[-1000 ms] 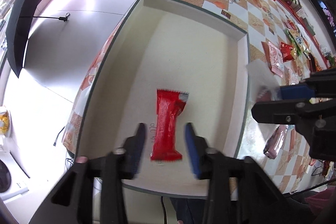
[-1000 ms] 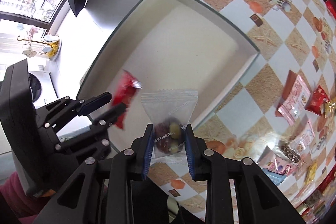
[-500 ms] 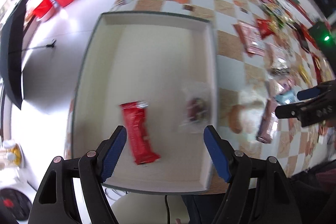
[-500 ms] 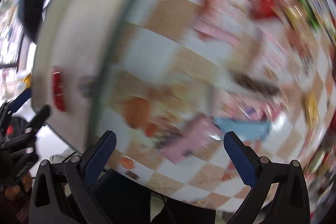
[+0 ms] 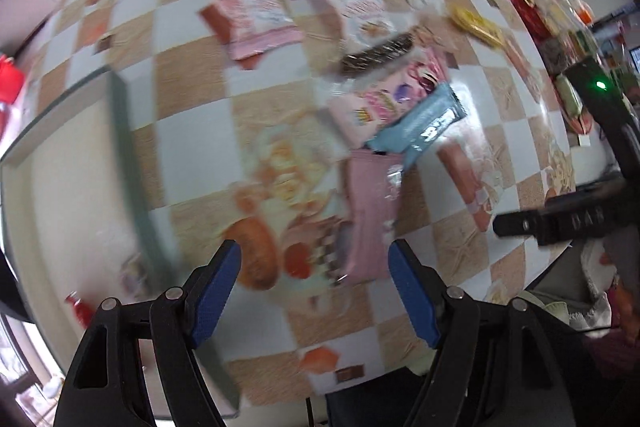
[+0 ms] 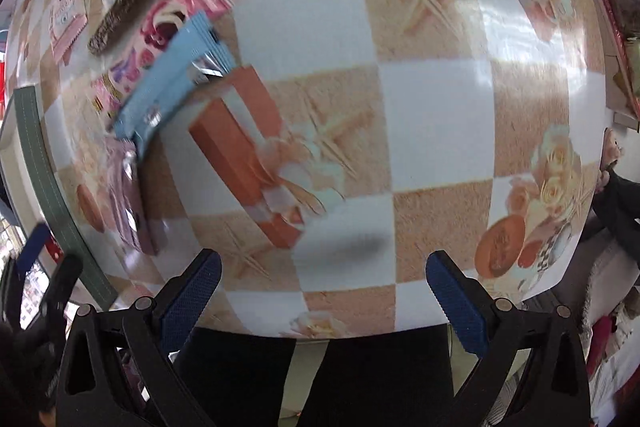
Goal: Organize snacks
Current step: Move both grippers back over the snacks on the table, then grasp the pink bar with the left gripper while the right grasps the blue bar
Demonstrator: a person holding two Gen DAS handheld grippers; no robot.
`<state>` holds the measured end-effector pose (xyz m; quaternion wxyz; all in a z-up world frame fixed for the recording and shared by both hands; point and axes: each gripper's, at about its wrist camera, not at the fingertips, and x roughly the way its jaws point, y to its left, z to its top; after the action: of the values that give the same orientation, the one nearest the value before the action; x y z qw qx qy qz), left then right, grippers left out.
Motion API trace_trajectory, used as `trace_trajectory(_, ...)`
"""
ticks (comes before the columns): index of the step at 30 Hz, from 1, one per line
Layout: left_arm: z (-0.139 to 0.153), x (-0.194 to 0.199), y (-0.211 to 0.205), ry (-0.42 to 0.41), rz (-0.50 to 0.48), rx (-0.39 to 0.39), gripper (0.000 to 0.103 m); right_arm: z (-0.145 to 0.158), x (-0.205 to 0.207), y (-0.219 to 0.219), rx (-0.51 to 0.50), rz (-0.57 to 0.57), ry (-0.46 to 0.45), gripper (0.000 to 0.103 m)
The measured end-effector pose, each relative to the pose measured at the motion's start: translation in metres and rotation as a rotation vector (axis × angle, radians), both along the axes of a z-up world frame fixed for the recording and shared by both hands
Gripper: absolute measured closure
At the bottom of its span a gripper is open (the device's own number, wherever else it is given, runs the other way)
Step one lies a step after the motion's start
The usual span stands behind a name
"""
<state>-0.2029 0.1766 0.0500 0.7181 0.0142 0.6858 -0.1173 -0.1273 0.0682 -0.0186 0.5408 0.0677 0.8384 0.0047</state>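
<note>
While hovering over the glossy checkered tablecloth (image 5: 192,131), gaping empty: left gripper (image 5: 314,291), jaws having just been widening, ribbed blue pads (image 5: 216,287) flanking the lower end of a crinkly mauve pouch (image 5: 372,211), not pressing it. Lying just beyond the pouch, a flat blue foil packet (image 5: 420,125) and a pink printed bag (image 5: 384,99). Sitting left of the pouch, the cream tray (image 5: 120,131), a red wrapper (image 5: 78,307) inside. Spreading wide over bare cloth right of the pouch, right gripper (image 6: 320,295), likewise just opened and empty.
</note>
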Motion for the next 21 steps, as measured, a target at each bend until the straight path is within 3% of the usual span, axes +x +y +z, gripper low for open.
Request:
trace_trajectory(5,-0.04,0.014,-0.03,0.081,-0.006,0.039,0.024,0.002,-0.021,-0.027,0.001,0.005,-0.004,0.0)
trace_trajectory(9,-0.045,0.007,-0.052,0.045,-0.085,0.119,0.023,0.004,-0.027,-0.041,-0.002,-0.004,-0.004,0.0)
trace_trajectory(14,-0.038,-0.001,-0.047,0.007,-0.064,0.13,0.055,0.002,-0.017,-0.058,-0.001,-0.021,-0.02,0.0)
trace_trajectory(15,-0.037,-0.002,-0.041,0.009,-0.041,0.135,0.056,0.003,-0.013,-0.056,0.003,-0.027,-0.029,0.0)
trace_trajectory(18,-0.037,-0.005,-0.022,0.016,0.013,0.124,0.051,0.003,0.007,-0.046,0.021,-0.065,-0.06,0.0)
trace_trajectory(21,-0.042,-0.009,-0.012,0.045,0.04,0.141,0.028,0.002,0.028,-0.033,0.034,-0.137,-0.1,0.0)
